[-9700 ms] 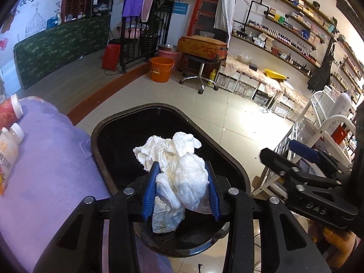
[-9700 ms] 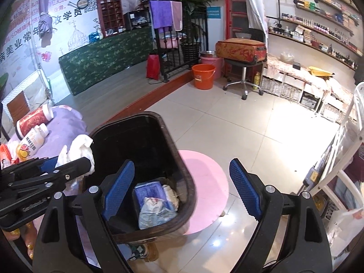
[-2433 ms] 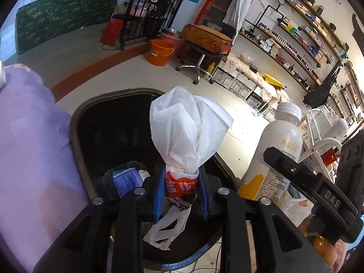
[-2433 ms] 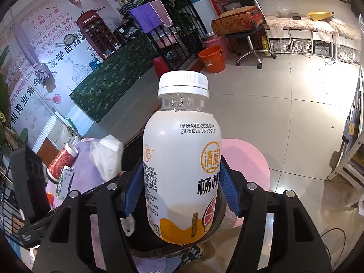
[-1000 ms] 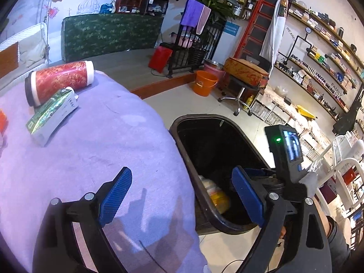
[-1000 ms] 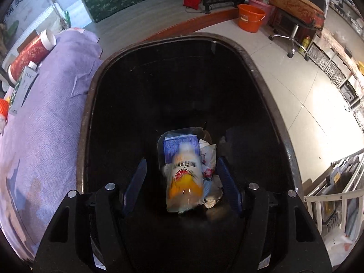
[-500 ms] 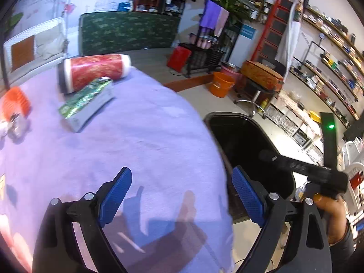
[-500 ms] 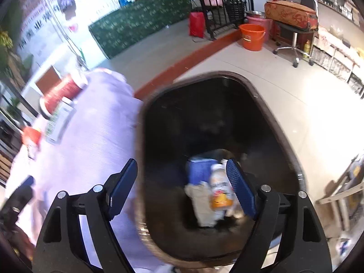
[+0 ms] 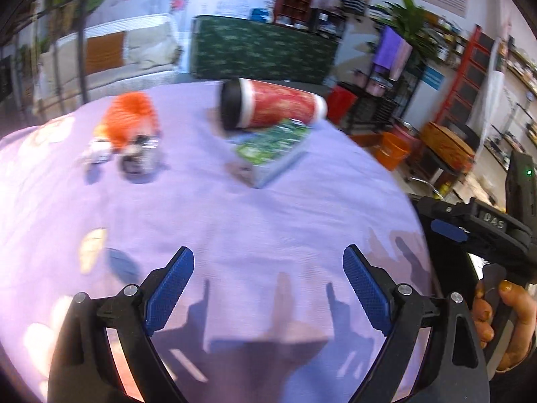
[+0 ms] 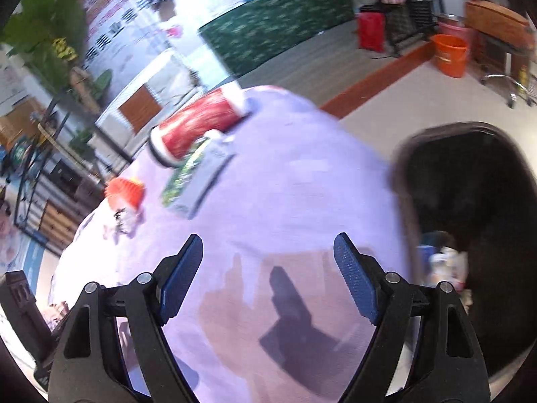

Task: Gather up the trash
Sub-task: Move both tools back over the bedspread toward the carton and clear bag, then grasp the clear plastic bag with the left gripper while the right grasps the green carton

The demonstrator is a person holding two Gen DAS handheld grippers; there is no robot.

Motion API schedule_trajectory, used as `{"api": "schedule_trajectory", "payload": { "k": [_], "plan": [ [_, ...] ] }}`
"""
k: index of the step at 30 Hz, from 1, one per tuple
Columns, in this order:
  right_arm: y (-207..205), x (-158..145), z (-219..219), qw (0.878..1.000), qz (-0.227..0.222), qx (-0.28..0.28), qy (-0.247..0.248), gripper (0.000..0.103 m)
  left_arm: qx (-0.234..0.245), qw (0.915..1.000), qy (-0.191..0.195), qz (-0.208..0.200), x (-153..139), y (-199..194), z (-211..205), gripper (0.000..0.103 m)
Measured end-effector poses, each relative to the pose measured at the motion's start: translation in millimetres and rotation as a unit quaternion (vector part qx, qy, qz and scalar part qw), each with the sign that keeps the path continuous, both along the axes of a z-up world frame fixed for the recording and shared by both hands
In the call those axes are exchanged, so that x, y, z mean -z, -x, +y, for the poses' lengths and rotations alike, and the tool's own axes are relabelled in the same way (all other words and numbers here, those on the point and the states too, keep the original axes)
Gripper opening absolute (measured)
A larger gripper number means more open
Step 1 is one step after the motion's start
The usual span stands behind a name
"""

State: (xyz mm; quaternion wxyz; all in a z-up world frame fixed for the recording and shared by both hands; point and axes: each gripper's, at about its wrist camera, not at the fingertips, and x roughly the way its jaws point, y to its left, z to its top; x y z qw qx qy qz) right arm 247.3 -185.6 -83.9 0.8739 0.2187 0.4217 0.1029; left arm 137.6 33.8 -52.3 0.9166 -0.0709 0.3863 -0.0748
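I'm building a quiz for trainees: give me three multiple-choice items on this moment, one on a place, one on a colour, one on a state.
1. Where does the green box lie?
A. against the red canister
B. in the bin
C. on the floor

2. What colour is the table's cloth?
A. yellow
B. purple
C. black

3. What does the left hand-held gripper hold?
A. a bottle
B. a tissue
C. nothing

Answers:
1. A: the green box touches the red canister.
2. B: the cloth is purple.
3. C: the left hand-held gripper is open and empty.
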Motion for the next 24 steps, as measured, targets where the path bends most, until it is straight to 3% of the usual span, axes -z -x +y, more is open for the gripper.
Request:
{"api": "schedule_trajectory", "payload": {
  "k": [12, 20, 24],
  "plan": [
    [-77.8, 10.3, 84.5, 0.994, 0.033, -0.050, -0.091, 0.080, -0.074, 0.9969, -0.028, 0.005, 2.4, -40.6, 76.7, 0.088],
    [-140.3, 39.2, 116.3, 0.989, 0.086, -0.029, -0.115, 0.079, -0.105, 0.9938, -0.017, 0.031, 14.1, -105.5, 105.8, 0.087],
    [-161.8, 49.2, 130.5, 0.990, 0.095, -0.018, -0.101, 0.074, -0.108, 0.9932, -0.007, 0.043, 18.6, -128.6, 111.6, 0.084]
  ]
}}
